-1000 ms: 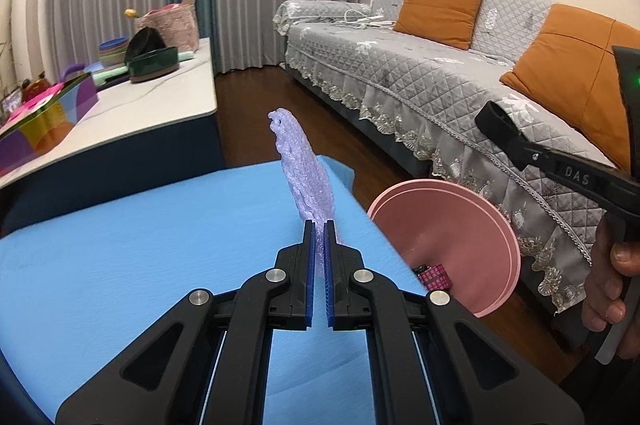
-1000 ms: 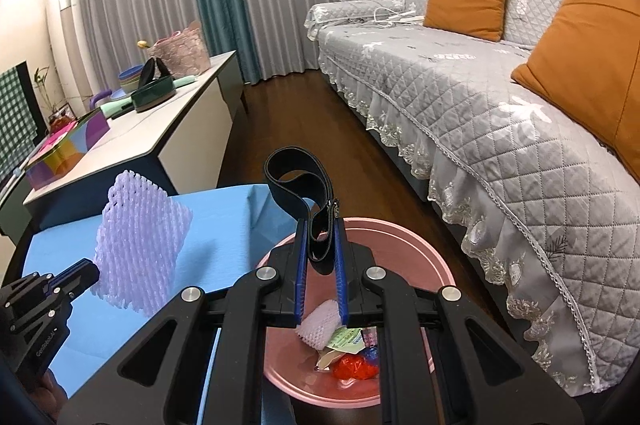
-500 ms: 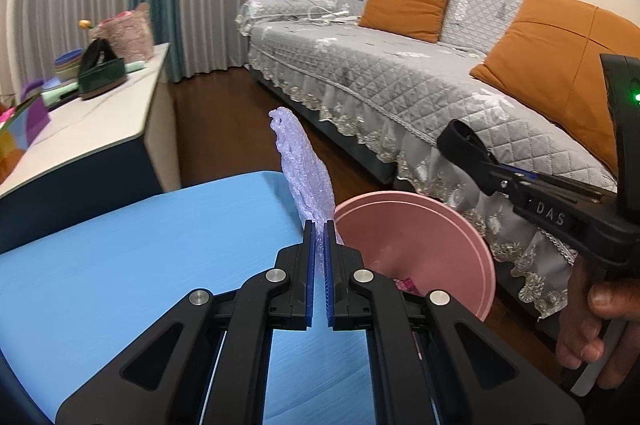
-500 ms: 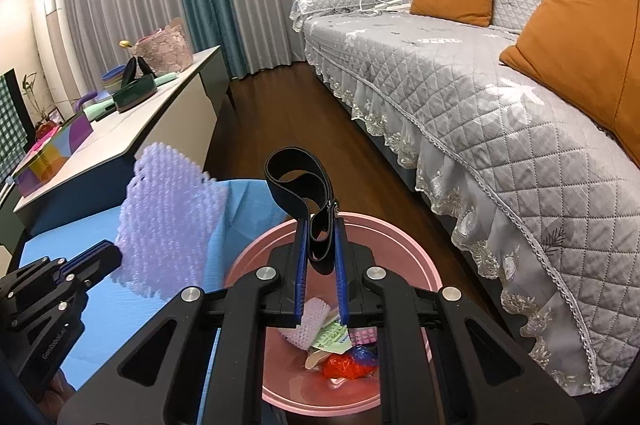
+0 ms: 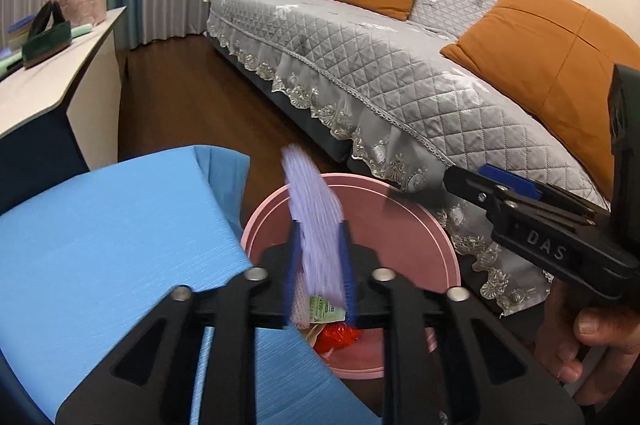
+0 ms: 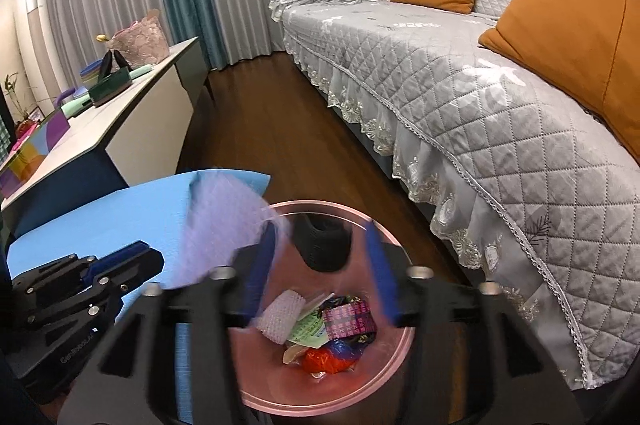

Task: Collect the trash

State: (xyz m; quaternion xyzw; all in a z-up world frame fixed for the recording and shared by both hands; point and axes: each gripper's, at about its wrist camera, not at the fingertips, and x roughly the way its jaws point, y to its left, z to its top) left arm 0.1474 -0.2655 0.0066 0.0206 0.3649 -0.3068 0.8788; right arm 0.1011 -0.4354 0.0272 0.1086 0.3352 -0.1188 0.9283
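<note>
A pink bin (image 5: 420,221) stands on the floor just past the blue table's corner. My left gripper (image 5: 318,273) hangs over its near rim. Its jaws are opening, and a blurred purple foam net (image 5: 316,217) stands loose between them. My right gripper (image 6: 322,265) is above the pink bin (image 6: 406,329) with its jaws opening. A blurred black strap (image 6: 326,245) drops free between them. Several wrappers and a white foam net (image 6: 280,317) lie in the bin. The right wrist view shows the purple foam net (image 6: 224,233) and the left gripper (image 6: 132,257) at the left.
The blue-covered table (image 5: 100,245) fills the near left. A grey quilted sofa (image 5: 400,73) with orange cushions runs along the right. A low white cabinet (image 5: 52,85) with boxes and a basket stands at the left. Dark wooden floor lies between them. A hand (image 5: 592,345) holds the right gripper.
Both grippers' jaws have parted. The left gripper carried the purple net to the right, over the bin. The black strap has slipped down out of the right jaws.
</note>
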